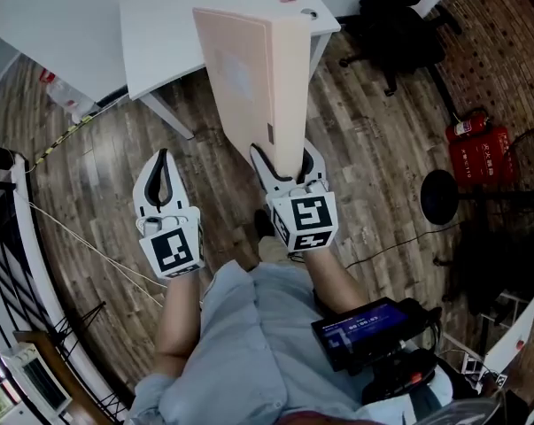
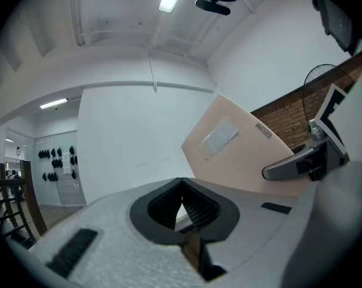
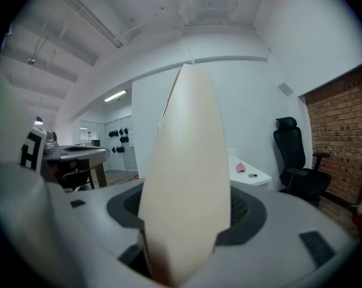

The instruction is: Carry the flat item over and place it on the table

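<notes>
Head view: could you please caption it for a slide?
Right claw grips flat pale-pink box upright before white table; left claw shut, empty.

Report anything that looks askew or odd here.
The pale flat item stands on end, clamped only at its lower edge by the right gripper, and it leans leftward in the head view. The left gripper is empty beside it.

Seen from above, a person wears a pale blue, creased, short-sleeved shirt (image 1: 249, 352). Each hand carries a white moulded plastic tool: the left gripper (image 1: 164, 159) and the right gripper (image 1: 282, 158). Their shells are finely speckled and marked with small black rectangular slots (image 2: 72, 252). Black ribbed rubber pads (image 2: 199, 204) line the jaws. At the rear of each sits a white cube printed with bold black square markers: the left cube (image 1: 173, 250) and the right cube (image 1: 307, 220)
</notes>
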`<state>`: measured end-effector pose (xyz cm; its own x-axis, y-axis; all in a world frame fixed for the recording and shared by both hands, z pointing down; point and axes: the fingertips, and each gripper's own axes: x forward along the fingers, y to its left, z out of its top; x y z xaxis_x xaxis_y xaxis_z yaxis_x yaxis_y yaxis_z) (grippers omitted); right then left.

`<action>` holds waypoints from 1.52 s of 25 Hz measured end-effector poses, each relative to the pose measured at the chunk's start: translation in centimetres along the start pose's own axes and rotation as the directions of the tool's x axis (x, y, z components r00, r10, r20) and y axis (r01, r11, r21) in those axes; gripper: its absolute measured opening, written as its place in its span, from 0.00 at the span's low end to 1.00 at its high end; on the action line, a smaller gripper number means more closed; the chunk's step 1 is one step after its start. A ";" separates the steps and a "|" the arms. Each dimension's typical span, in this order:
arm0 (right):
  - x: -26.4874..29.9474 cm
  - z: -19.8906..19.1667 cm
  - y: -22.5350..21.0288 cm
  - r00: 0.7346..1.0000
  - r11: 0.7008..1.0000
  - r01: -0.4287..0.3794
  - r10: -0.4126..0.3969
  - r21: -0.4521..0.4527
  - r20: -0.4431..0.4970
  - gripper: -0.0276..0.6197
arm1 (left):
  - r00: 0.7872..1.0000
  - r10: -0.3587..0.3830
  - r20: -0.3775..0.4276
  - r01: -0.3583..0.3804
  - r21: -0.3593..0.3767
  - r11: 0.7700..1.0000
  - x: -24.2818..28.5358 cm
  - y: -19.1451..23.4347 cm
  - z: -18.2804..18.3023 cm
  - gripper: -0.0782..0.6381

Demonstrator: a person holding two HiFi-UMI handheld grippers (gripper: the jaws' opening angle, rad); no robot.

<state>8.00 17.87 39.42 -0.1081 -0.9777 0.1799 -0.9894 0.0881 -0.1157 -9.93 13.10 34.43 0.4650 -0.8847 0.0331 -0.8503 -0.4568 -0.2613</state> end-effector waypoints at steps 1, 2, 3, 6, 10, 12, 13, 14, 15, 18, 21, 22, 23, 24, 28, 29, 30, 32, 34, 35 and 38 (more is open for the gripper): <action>1.0 0.4 -0.5 1.000 1.000 -0.006 0.006 0.001 0.003 0.48 | 1.000 0.006 -0.001 -0.006 0.005 1.000 1.0 0.1 0.2 0.12; 1.9 0.8 -1.0 1.000 1.000 -0.013 0.013 0.001 0.006 0.48 | 1.000 0.014 -0.003 -0.014 0.010 1.000 1.9 0.3 0.4 0.12; 2.7 1.1 -1.4 1.000 1.000 -0.019 0.019 0.001 0.009 0.48 | 1.000 0.021 -0.003 -0.021 0.015 1.000 2.7 0.4 0.7 0.12; 5.0 2.1 -2.4 0.999 0.999 -0.037 0.037 -0.007 0.017 0.48 | 0.999 0.035 0.013 -0.035 0.026 0.999 4.6 0.5 1.6 0.12; 7.6 3.3 -2.9 0.997 0.997 -0.068 0.068 -0.032 0.024 0.48 | 0.997 0.075 0.022 -0.075 0.027 0.997 6.5 1.6 1.8 0.12; 8.9 3.7 -2.7 0.996 0.996 -0.083 0.084 -0.043 0.021 0.48 | 0.995 0.092 0.027 -0.092 0.022 0.995 7.2 2.5 1.8 0.12; 9.5 3.9 -2.5 0.996 0.995 -0.091 0.092 -0.047 0.019 0.48 | 0.995 0.100 0.030 -0.100 0.021 0.995 7.6 3.0 1.7 0.12; 10.2 4.1 -2.4 0.995 0.994 -0.099 0.100 -0.049 0.017 0.48 | 0.994 0.108 0.032 -0.109 0.020 0.994 8.0 3.4 1.6 0.12; 10.9 4.2 -2.3 0.994 0.993 -0.106 0.107 -0.051 0.015 0.48 | 0.993 0.116 0.032 -0.117 0.018 0.993 8.4 3.9 1.4 0.12; 13.1 4.3 -1.9 0.992 0.990 -0.125 0.126 -0.058 0.009 0.48 | 0.990 0.142 0.021 -0.142 -0.001 0.990 9.7 5.4 0.6 0.12; 15.5 4.3 -1.5 0.990 0.988 -0.143 0.143 -0.064 0.002 0.48 | 0.987 0.160 0.008 -0.160 -0.018 0.987 11.3 6.8 -0.4 0.12; 16.4 4.5 -1.4 0.989 0.987 -0.148 0.148 -0.062 0.001 0.48 | 0.987 0.162 0.010 -0.162 -0.016 0.987 12.0 7.3 -0.7 0.12; 17.3 4.6 -1.4 0.988 0.987 -0.152 0.152 -0.060 0.001 0.48 | 0.986 0.164 0.014 -0.164 -0.013 0.986 12.8 7.8 -0.9 0.12; 18.2 4.8 -1.3 0.988 0.986 -0.156 0.156 -0.057 0.003 0.48 | 0.986 0.165 0.017 -0.165 -0.011 0.986 13.5 8.3 -1.1 0.12; 22.8 5.3 -0.7 0.986 0.984 -0.169 0.170 -0.055 0.003 0.48 | 0.984 0.177 0.013 -0.176 -0.013 0.984 17.1 11.1 -2.4 0.12; 24.1 5.4 -0.6 0.985 0.983 -0.174 0.174 -0.054 -0.001 0.48 | 0.984 0.180 0.010 -0.180 -0.016 0.984 18.2 11.9 -2.7 0.12; 25.5 5.5 -0.4 0.984 0.983 -0.178 0.178 -0.052 -0.006 0.48 | 0.983 0.182 0.007 -0.182 -0.018 0.983 19.3 12.7 -3.1 0.12; 28.5 5.7 -0.2 0.983 0.982 -0.184 0.184 -0.044 -0.015 0.48 | 0.983 0.182 0.001 -0.182 -0.019 0.983 21.7 14.2 -3.7 0.12; 31.6 5.9 -0.1 0.982 0.982 -0.188 0.187 -0.033 -0.027 0.48 | 0.983 0.182 -0.007 -0.182 -0.017 0.983 24.2 15.9 -4.3 0.12; 33.2 6.0 0.1 0.981 0.981 -0.190 0.189 -0.028 -0.033 0.48 | 0.983 0.182 -0.012 -0.183 -0.015 0.983 25.4 16.8 -4.6 0.12; 37.7 6.6 0.8 0.979 0.980 -0.200 0.199 -0.018 -0.044 0.48 | 0.982 0.185 -0.026 -0.186 -0.013 0.983 28.9 19.7 -5.1 0.12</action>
<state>3.81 -20.19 39.70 -0.3070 -0.9312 0.1964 -0.9494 0.2851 -0.1321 -14.49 -21.89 35.17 0.2930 -0.9561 0.0088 -0.9250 -0.2858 -0.2503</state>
